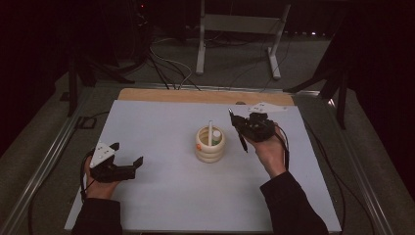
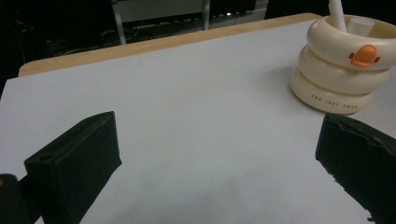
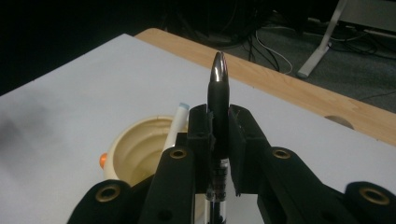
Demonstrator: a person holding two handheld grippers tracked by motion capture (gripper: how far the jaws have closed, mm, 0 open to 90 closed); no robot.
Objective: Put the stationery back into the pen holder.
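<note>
A slim black pen (image 3: 218, 116) with a shiny rounded tip is clenched in the right claw (image 3: 217, 122); the left claw (image 2: 219, 154) is held released.

Only the holder (image 1: 210, 145) stands mid-table (image 1: 161, 196); room free all round it.

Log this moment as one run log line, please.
right claw: shut on black pen, beside holder | left claw: open, empty | cream ringed pen holder: upright, holds white pen
</note>
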